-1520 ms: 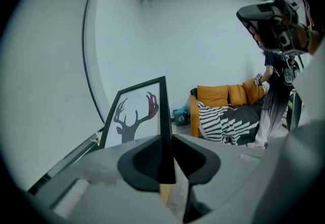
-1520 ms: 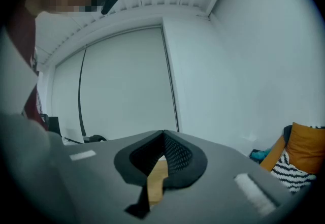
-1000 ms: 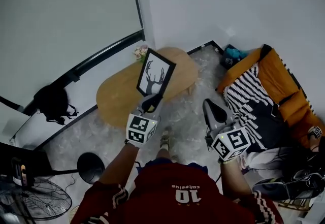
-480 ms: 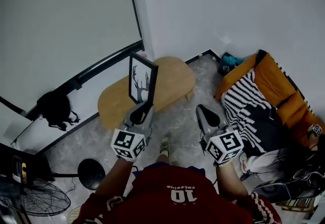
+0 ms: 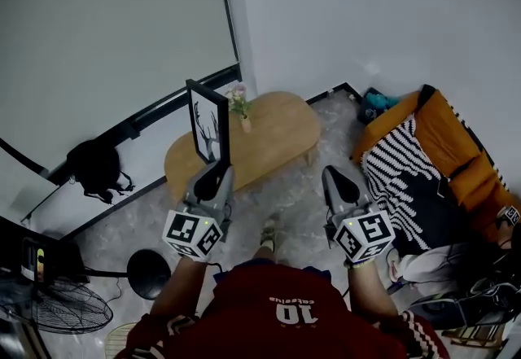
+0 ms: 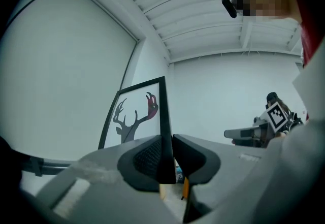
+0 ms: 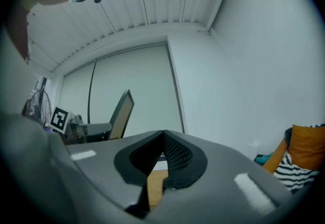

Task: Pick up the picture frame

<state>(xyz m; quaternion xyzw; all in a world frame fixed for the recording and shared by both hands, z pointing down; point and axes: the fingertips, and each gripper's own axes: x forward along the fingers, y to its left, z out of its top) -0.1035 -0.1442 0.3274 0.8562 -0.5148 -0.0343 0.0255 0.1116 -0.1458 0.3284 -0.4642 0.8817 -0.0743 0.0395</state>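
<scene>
The picture frame (image 5: 207, 121) is black-edged with a deer-antler print and stands upright in the air above the oval wooden table (image 5: 277, 133). My left gripper (image 5: 215, 176) is shut on its lower edge. In the left gripper view the frame (image 6: 134, 114) rises from between the pads, and the left gripper (image 6: 167, 142) pinches its right border. My right gripper (image 5: 336, 180) hangs over the floor to the right, apart from the frame. Its pads meet at the tips, so the right gripper (image 7: 163, 137) is shut and empty. In that view the frame (image 7: 121, 114) appears at the left.
A small vase of flowers (image 5: 241, 107) stands on the table's far end. An orange sofa (image 5: 460, 150) with a striped throw (image 5: 399, 162) lies at the right. A black bag (image 5: 96, 166), a fan (image 5: 65, 313) and a round black base (image 5: 148, 272) are at the left.
My left gripper has lifted the frame and swung it left, turning it nearly edge-on to the head camera. The right gripper has hardly moved.
</scene>
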